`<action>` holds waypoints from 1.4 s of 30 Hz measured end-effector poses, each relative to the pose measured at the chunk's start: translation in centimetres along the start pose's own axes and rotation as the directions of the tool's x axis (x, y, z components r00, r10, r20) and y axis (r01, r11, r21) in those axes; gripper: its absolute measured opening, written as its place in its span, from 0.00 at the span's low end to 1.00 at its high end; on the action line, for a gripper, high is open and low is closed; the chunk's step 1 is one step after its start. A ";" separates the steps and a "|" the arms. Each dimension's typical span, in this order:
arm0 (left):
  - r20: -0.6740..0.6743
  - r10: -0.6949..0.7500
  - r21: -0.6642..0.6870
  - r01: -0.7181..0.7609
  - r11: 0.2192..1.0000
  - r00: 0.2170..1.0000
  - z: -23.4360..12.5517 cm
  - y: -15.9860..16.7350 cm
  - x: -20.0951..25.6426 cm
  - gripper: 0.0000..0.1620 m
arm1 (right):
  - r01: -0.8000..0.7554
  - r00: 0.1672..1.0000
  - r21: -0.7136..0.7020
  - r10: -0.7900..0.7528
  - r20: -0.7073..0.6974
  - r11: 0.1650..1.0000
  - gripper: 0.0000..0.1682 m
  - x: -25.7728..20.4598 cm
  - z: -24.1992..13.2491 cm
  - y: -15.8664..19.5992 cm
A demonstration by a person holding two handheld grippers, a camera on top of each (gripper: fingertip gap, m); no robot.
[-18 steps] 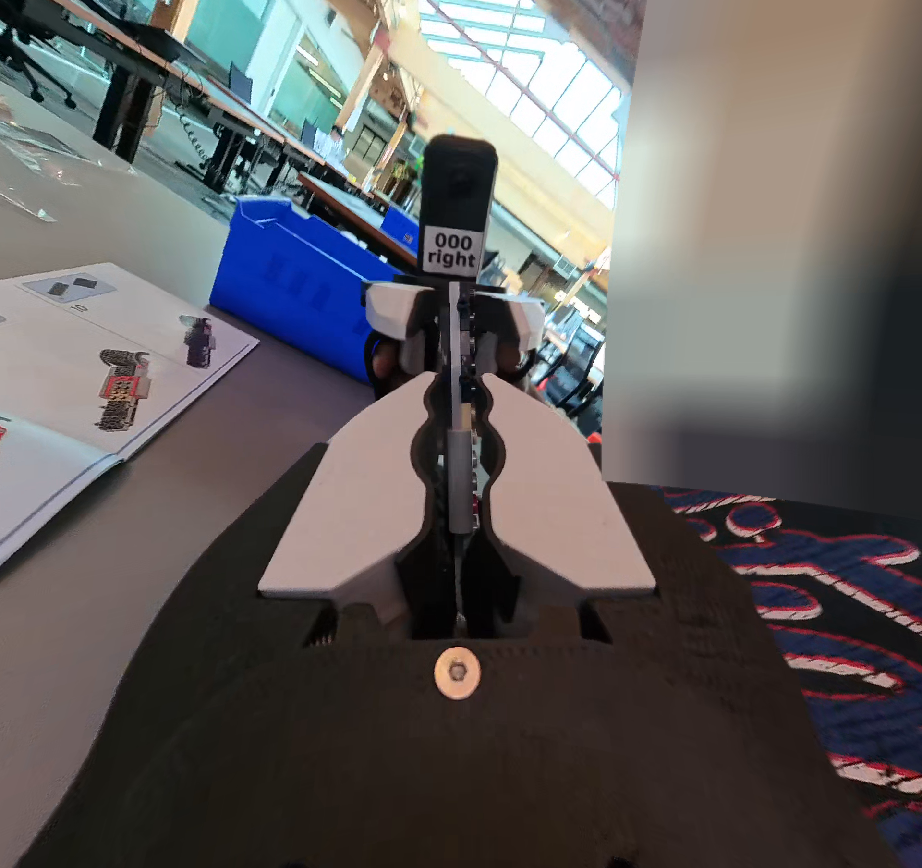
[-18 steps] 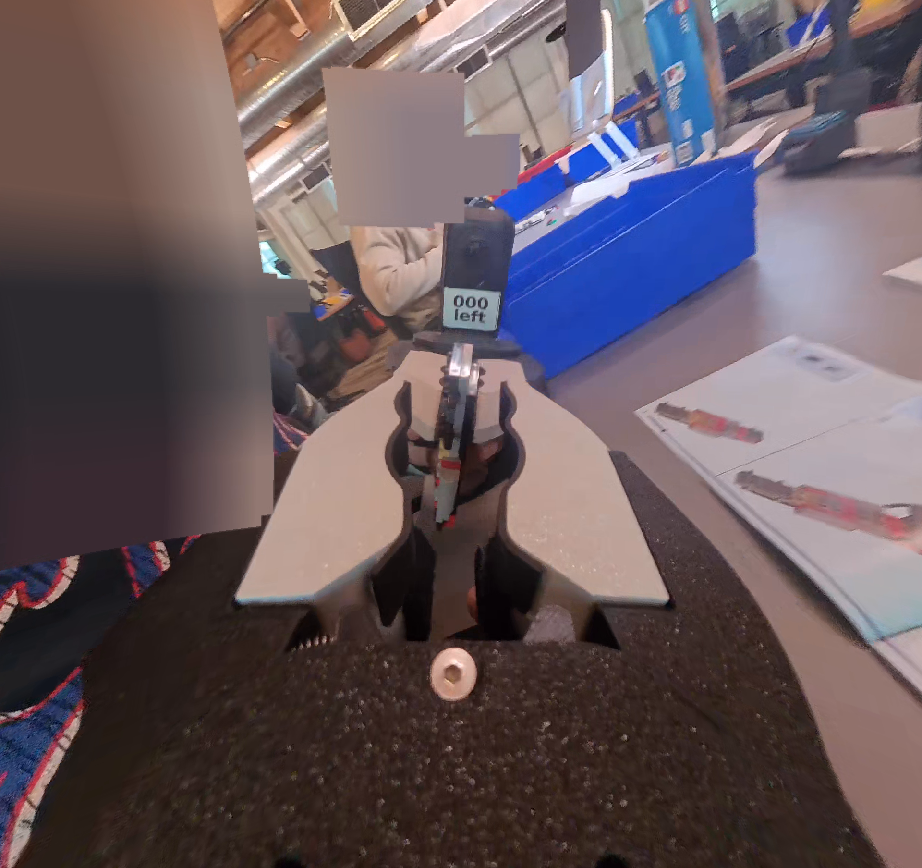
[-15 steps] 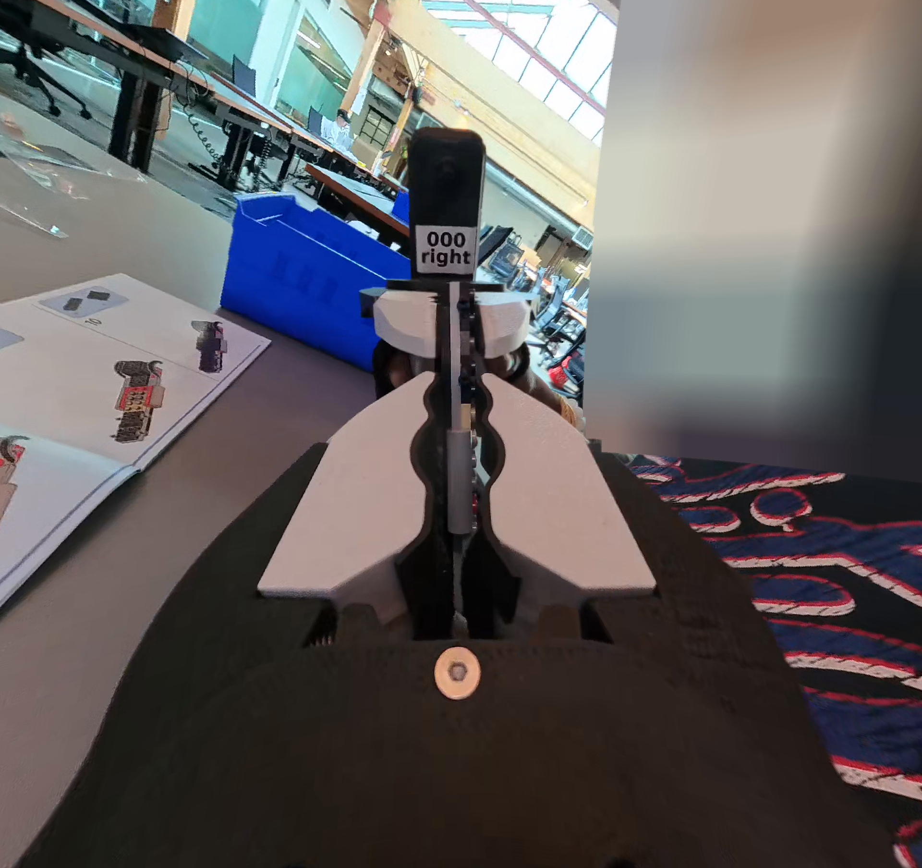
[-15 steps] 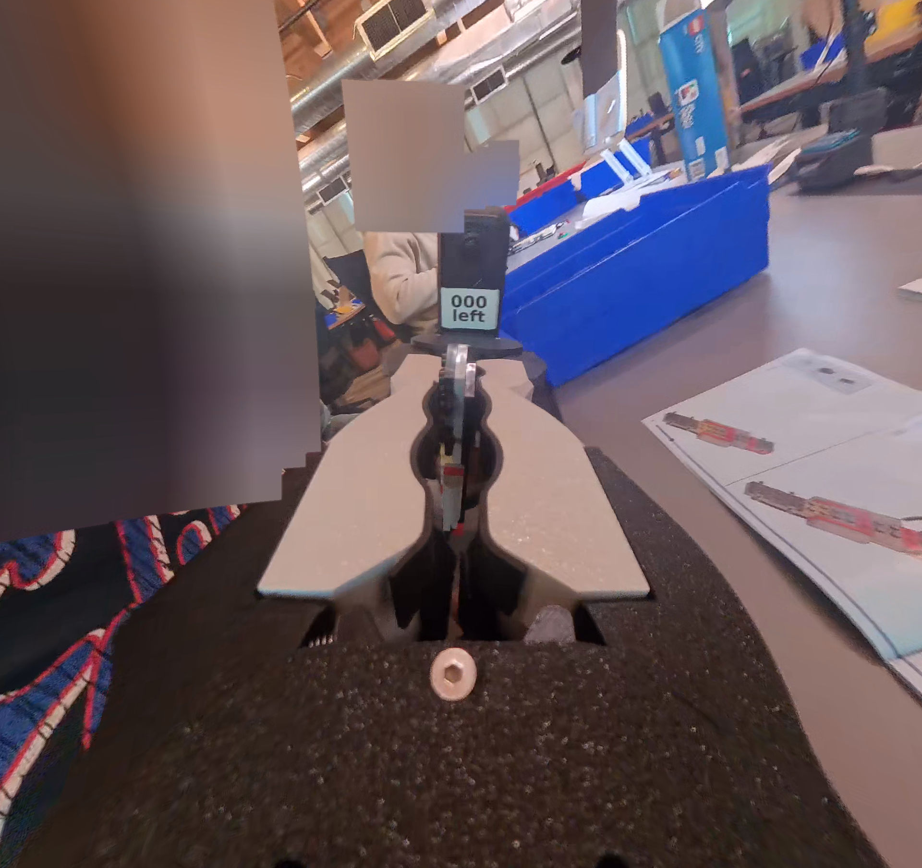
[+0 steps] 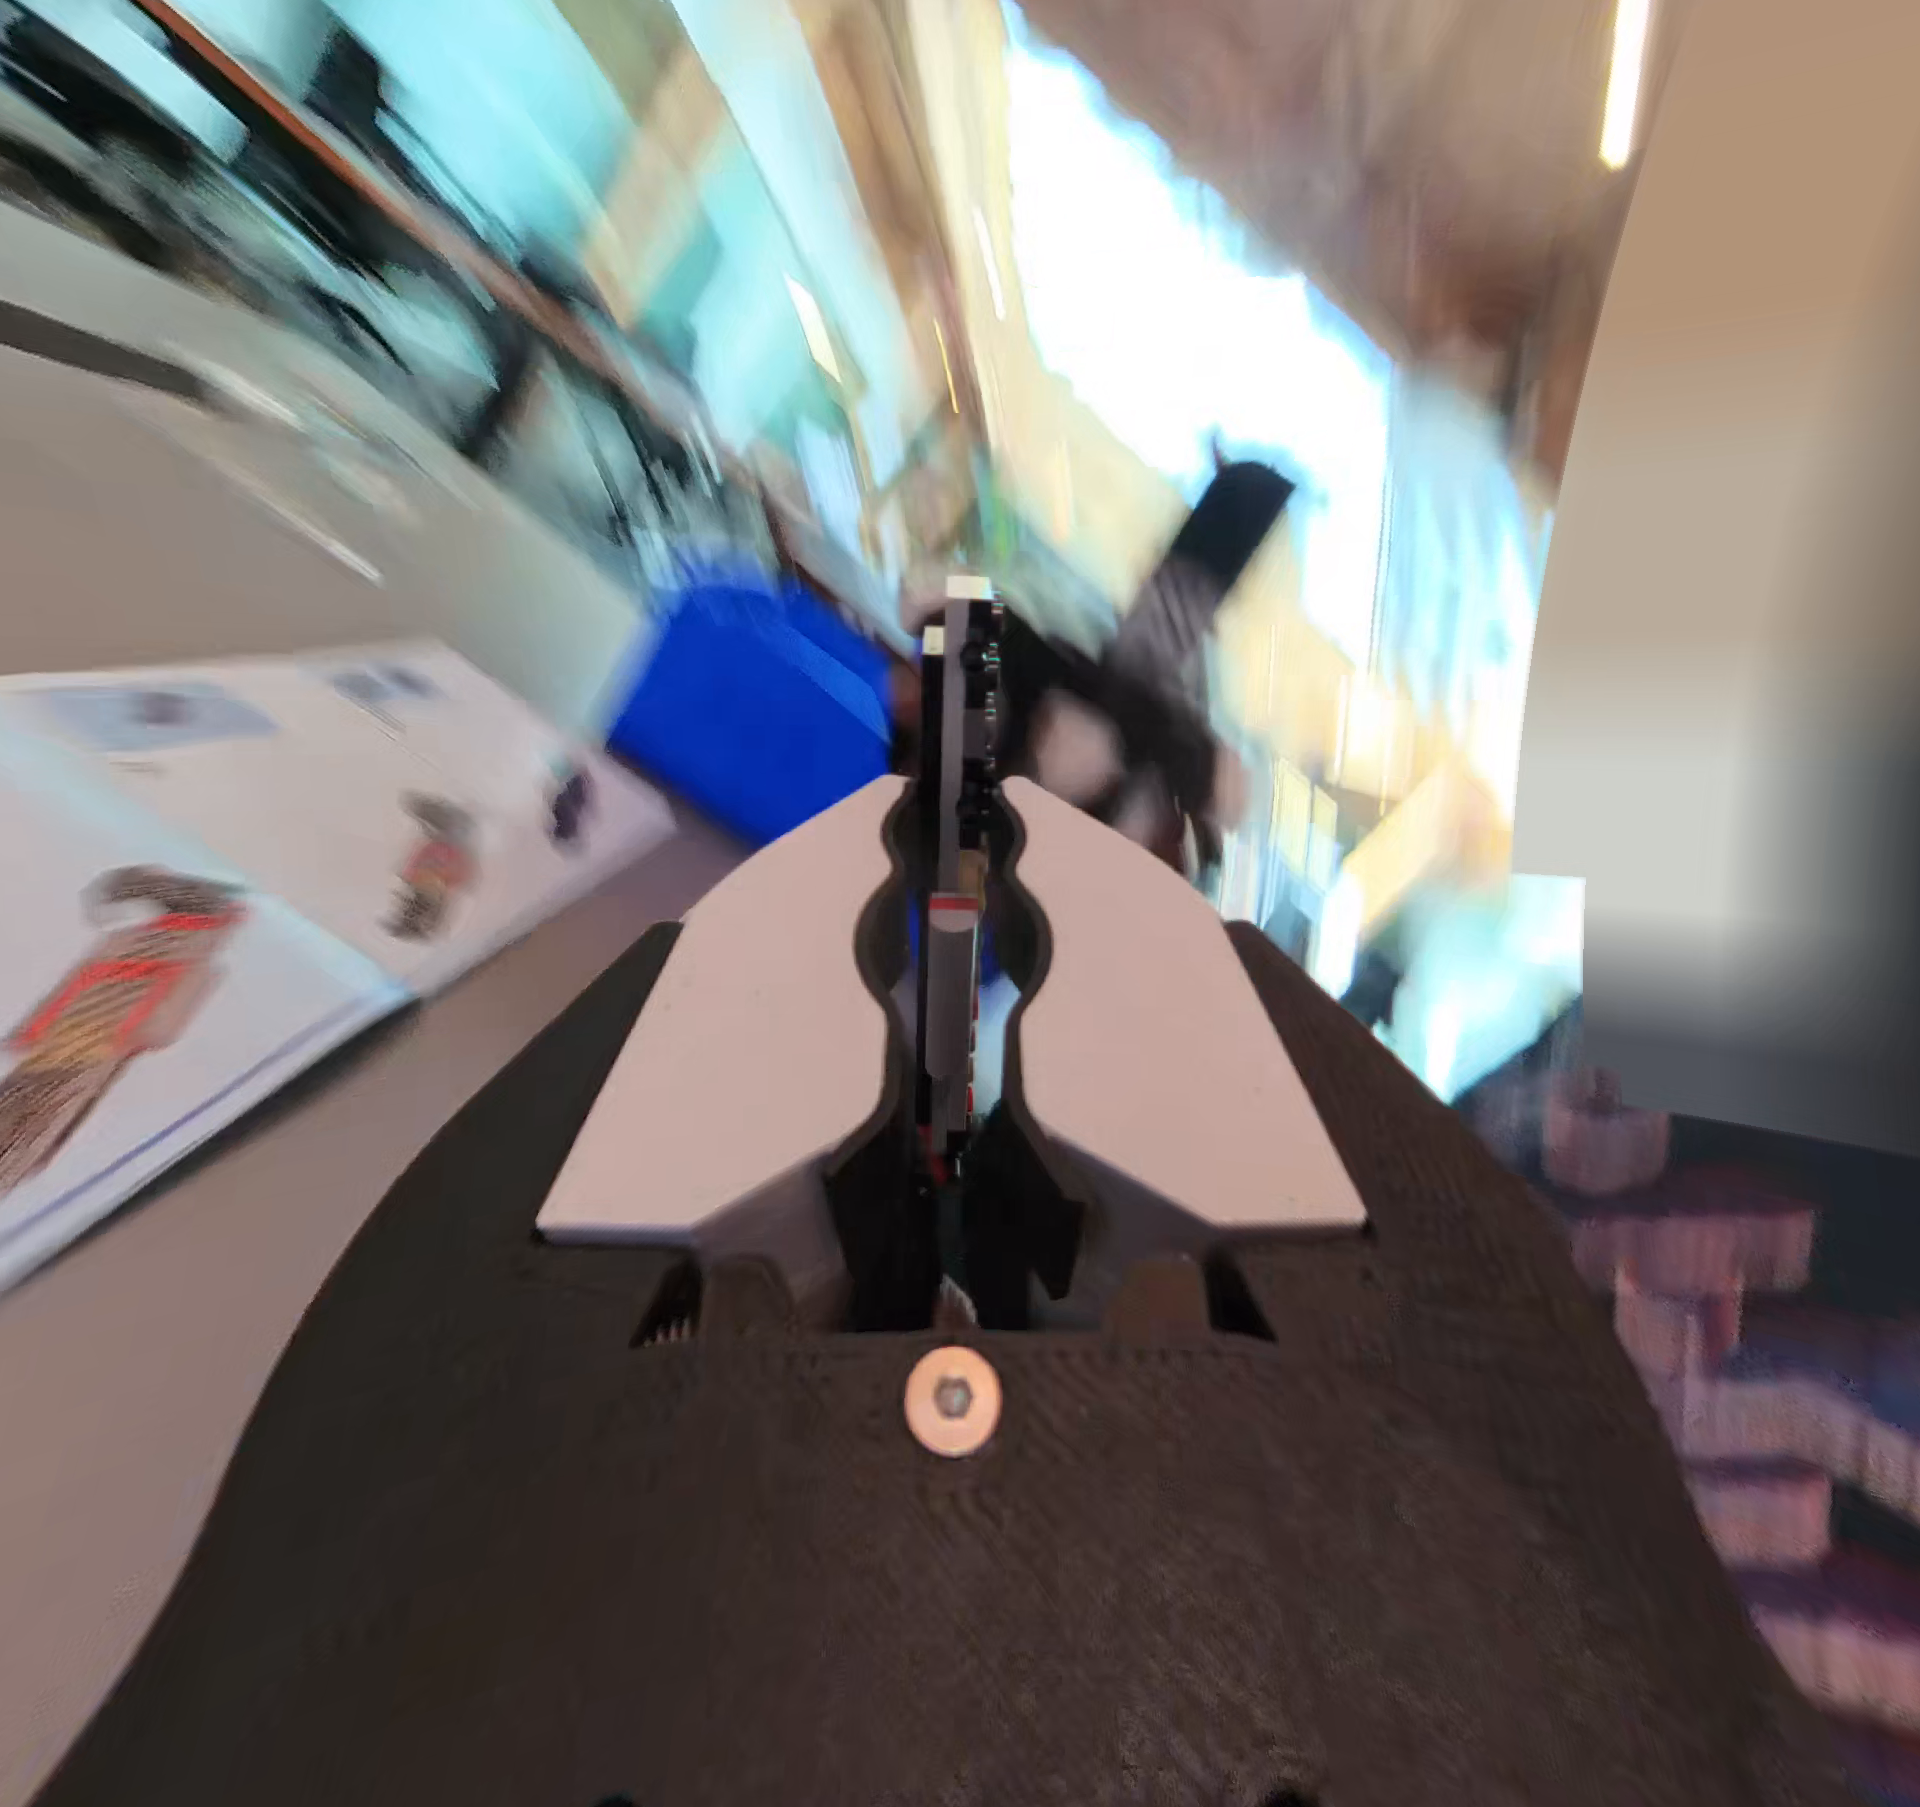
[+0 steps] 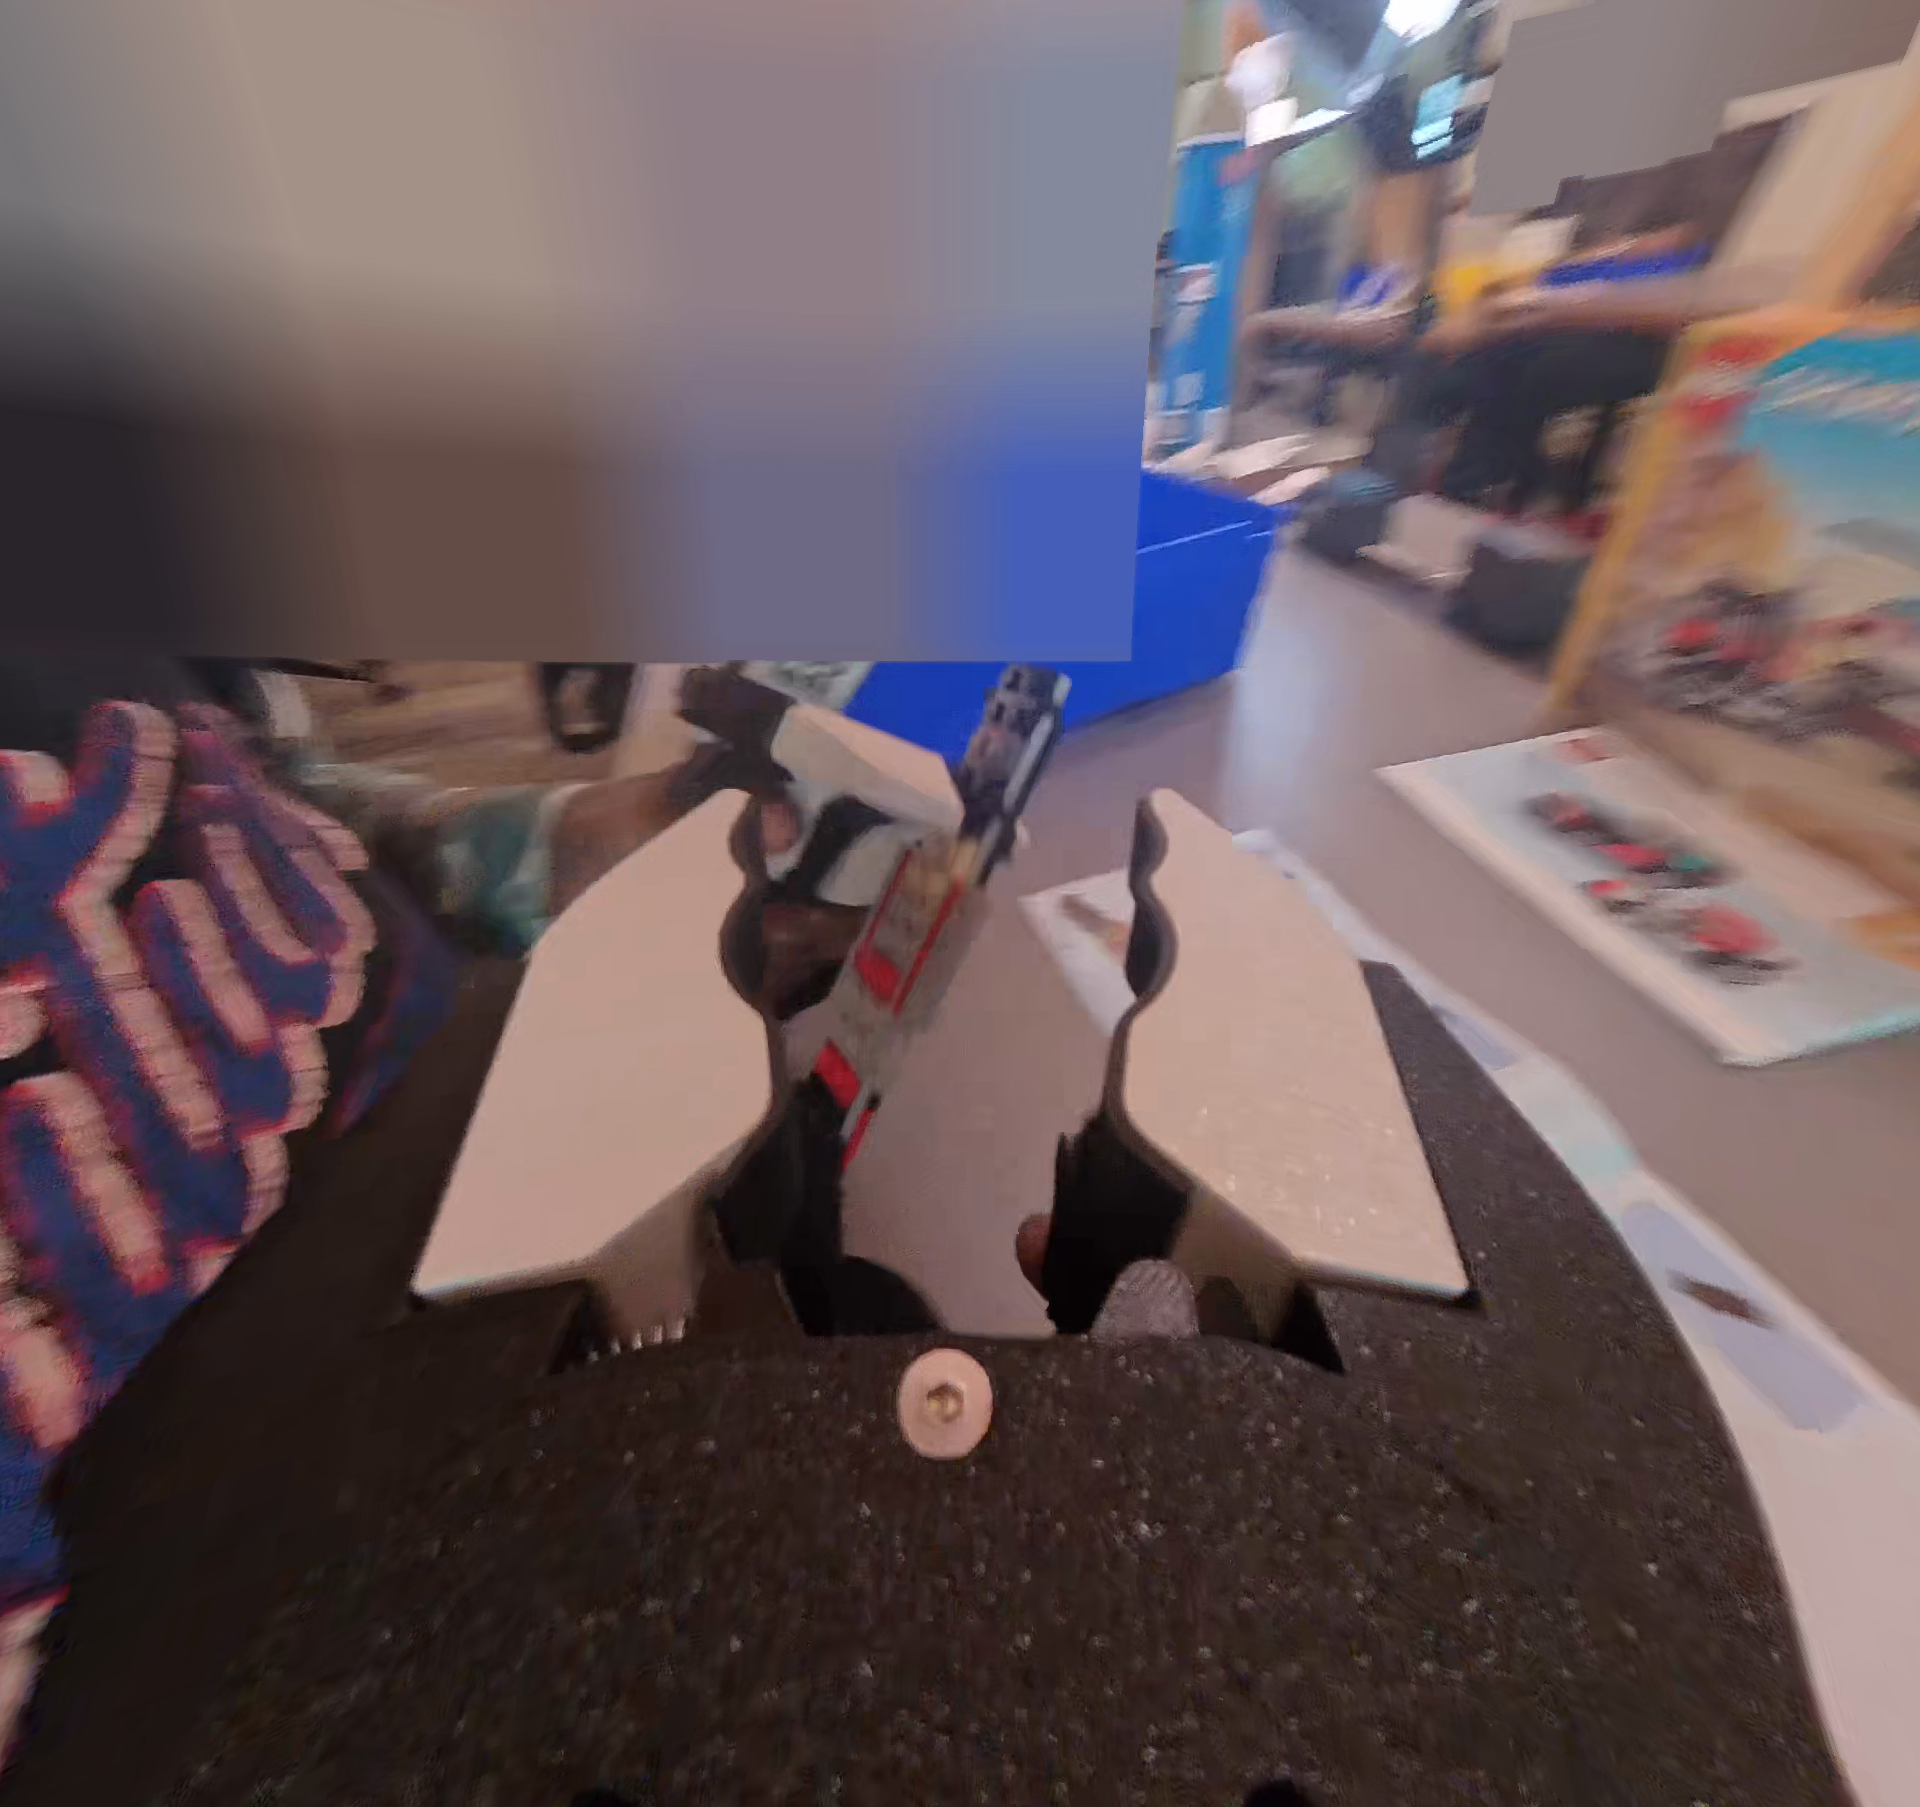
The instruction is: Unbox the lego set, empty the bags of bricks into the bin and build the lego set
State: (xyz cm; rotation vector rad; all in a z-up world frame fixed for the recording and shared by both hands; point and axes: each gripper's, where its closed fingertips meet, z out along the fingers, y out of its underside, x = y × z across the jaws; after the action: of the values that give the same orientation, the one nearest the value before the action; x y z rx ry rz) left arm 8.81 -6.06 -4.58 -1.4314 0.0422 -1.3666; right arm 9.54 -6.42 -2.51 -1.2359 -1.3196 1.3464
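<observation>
My left gripper (image 5: 954, 801) is shut on the lego assembly (image 5: 956, 968), a thin grey, black and red strip seen edge-on that sticks out past the fingertips. My right gripper (image 6: 943, 807) is open and holds nothing. In the right wrist view the assembly (image 6: 914, 936) stands tilted between the open jaws, apart from both, and the left gripper's white fingers (image 6: 862, 770) clamp it from the far side. In the left wrist view the right gripper (image 5: 1143, 718) is a dark blur off to the right. Both views are smeared by motion.
The blue bin (image 5: 748, 718) stands on the grey table behind the grippers and also shows in the right wrist view (image 6: 1195, 552). The open instruction booklet (image 5: 260, 874) lies to the left. The lego box (image 6: 1766, 614) stands at the right, by the booklet (image 6: 1662, 874).
My right gripper has opened and let go of the assembly, which now sits only in the left gripper. Both grippers have swung fast and the two no longer face each other squarely.
</observation>
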 end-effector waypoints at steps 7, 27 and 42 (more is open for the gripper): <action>0.054 -0.324 0.460 0.264 0.848 0.945 -1.8 -3.4 -4.0 0.07 | 0.149 0.917 -0.262 -0.232 -0.325 0.953 0.38 1.7 2.0 3.8; 0.301 0.478 -0.261 -0.411 0.873 0.825 -4.8 -1.5 -4.4 0.30 | 0.298 0.946 -0.732 -0.087 0.313 0.613 0.27 3.7 -3.6 14.8; 0.165 0.607 -0.687 -0.351 0.637 0.778 -2.5 1.8 -11.0 0.29 | 0.146 0.962 -0.632 0.039 0.269 0.761 0.31 4.2 -3.2 13.0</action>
State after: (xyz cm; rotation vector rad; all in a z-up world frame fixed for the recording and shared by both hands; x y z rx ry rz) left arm 4.39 -1.15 -13.96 -2.0366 0.6507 -0.5888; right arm 12.92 -2.76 -15.66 -1.4751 -2.1241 1.0585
